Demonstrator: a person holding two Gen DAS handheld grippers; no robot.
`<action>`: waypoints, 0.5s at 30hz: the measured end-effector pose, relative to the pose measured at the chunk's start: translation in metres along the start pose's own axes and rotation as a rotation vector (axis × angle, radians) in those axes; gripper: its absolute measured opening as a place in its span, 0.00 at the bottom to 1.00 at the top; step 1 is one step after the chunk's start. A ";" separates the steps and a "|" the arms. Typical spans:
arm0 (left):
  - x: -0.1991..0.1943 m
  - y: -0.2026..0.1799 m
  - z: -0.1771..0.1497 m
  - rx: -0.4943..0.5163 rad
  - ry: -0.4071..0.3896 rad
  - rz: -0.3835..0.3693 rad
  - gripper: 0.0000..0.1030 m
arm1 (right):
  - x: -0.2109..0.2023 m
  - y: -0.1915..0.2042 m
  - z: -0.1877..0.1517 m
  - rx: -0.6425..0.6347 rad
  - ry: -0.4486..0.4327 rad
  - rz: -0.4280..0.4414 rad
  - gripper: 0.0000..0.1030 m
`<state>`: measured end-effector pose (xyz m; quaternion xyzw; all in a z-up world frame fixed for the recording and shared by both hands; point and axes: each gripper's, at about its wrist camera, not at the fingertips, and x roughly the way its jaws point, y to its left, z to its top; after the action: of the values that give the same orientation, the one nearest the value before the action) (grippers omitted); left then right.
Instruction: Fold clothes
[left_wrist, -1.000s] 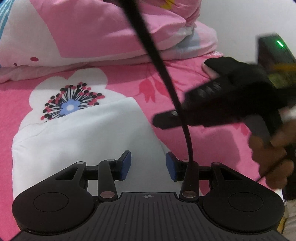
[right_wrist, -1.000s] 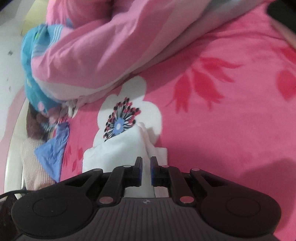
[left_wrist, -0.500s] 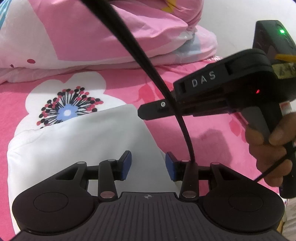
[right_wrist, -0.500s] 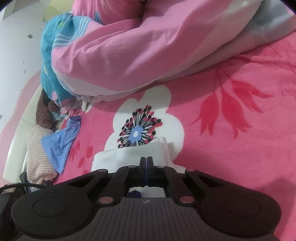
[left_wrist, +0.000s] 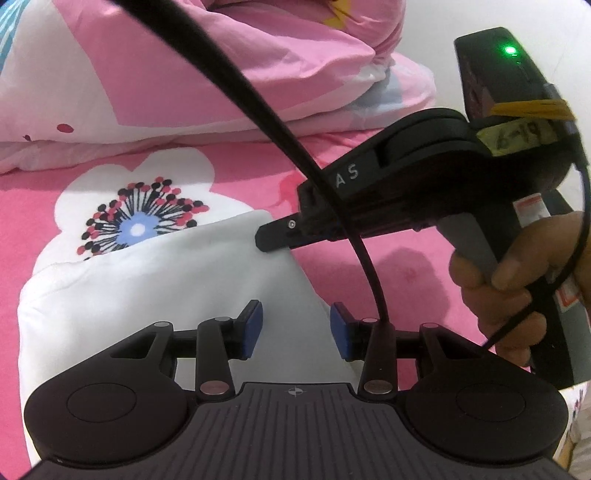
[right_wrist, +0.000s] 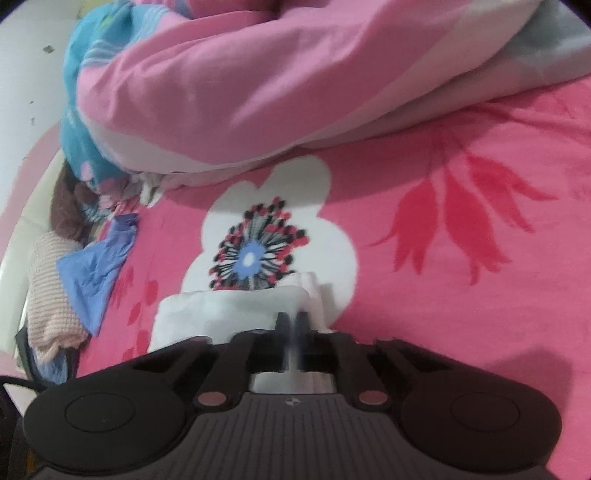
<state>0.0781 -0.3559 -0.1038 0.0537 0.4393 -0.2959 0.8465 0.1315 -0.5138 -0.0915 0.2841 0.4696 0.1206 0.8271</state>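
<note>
Left wrist view: The left tool (left_wrist: 295, 326) is released, its blue pads (left_wrist: 251, 325) set apart above the near part of the folded white garment (left_wrist: 166, 291). The pads do not touch the fabric as far as can be seen. The garment lies flat on the pink floral bed sheet (left_wrist: 406, 266), partly covering a white flower print (left_wrist: 136, 206). The right tool (left_wrist: 273, 236) enters from the right, held by a hand (left_wrist: 517, 291), with its tip at the far right corner of the garment. A black cable (left_wrist: 295, 147) crosses the view diagonally. A pink and white quilt (left_wrist: 147, 74) lies piled behind.

Right wrist view: The right tool (right_wrist: 291, 325) is clenched on a fold of the white garment (right_wrist: 221, 314); a strip of white fabric shows between the nearly closed fingers. The picture is slightly blurred here. The garment lies just below the flower print (right_wrist: 258, 254). The quilt (right_wrist: 295, 92) fills the upper part. A blue cloth (right_wrist: 96, 266) and a pink knitted item (right_wrist: 51, 295) lie at the left edge of the bed.
</note>
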 end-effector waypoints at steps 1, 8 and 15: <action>0.000 0.000 0.000 -0.003 -0.003 0.002 0.39 | -0.001 0.001 -0.001 0.008 0.001 0.017 0.02; -0.002 0.002 0.001 -0.030 -0.031 0.009 0.41 | -0.009 0.007 -0.005 0.063 0.010 0.138 0.02; -0.006 0.000 -0.001 -0.008 -0.058 0.041 0.23 | -0.016 0.010 -0.010 0.130 0.018 0.249 0.03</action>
<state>0.0745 -0.3521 -0.0998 0.0510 0.4146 -0.2782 0.8649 0.1153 -0.5101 -0.0780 0.3920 0.4450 0.1944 0.7814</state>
